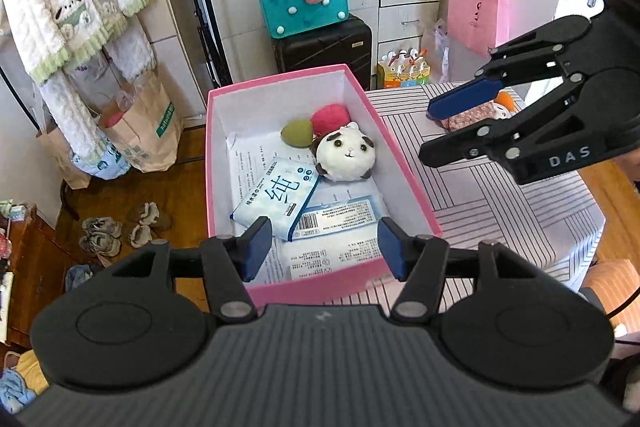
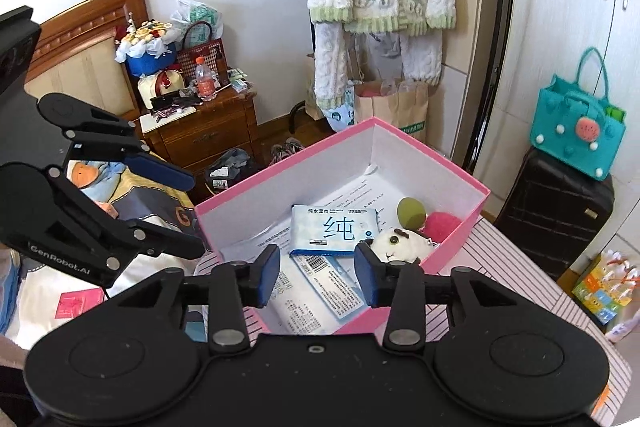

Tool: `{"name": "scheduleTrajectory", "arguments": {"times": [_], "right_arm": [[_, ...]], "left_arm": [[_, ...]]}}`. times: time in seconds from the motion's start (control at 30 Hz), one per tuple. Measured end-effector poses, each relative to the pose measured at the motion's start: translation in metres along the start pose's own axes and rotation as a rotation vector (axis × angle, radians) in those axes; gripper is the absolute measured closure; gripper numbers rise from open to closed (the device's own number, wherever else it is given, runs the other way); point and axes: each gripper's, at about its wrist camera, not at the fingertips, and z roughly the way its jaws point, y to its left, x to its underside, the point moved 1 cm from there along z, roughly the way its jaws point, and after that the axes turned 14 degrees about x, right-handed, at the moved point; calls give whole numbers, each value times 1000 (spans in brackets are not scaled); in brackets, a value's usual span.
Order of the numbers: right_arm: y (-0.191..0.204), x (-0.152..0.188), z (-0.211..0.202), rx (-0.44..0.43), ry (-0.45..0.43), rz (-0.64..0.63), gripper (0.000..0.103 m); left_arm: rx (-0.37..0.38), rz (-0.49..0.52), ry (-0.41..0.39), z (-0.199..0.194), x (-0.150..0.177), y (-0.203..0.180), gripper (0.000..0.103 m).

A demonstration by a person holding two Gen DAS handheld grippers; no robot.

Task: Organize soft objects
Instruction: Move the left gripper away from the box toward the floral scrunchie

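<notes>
Your left gripper (image 1: 324, 247) hangs above the near end of the pink box (image 1: 404, 163), its blue-padded jaws parted about halfway with nothing between them. Your right gripper (image 2: 316, 277) is also over the near edge of the box, jaws open a narrower gap and empty; in the left wrist view it shows at the right, above the striped tablecloth (image 1: 500, 211).

Inside the box, a white-and-brown plush animal (image 1: 346, 157) lies against the right wall, touching a pink fluffy ball (image 1: 330, 119) and an olive-green egg-shaped sponge (image 1: 296, 133) toward the far end. A light-blue pack of wet wipes (image 1: 276, 203) lies in the middle, overlapping a second flat packet with a barcode (image 1: 340, 219), both on printed paper sheets (image 1: 248, 163) lining the bottom.

Beyond your right gripper in the left wrist view, a small floral-print soft item (image 1: 472, 117) with an orange-and-white piece beside it sits on the tablecloth, outside the box; you cannot tell exactly what it is.

Behind the box, a teal felt handbag (image 1: 302, 1) stands on a black suitcase (image 1: 324, 47).
</notes>
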Motion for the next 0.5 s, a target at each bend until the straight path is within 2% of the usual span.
{"name": "scheduleTrajectory", "arguments": {"times": [0.27, 0.5], "right_arm": [[10, 16, -43, 30, -54, -39, 45], [11, 43, -73, 14, -57, -40, 36]], "left_arm": [[-10, 39, -28, -26, 15, -26, 40], [-26, 82, -40, -35, 29, -52, 36]]}}
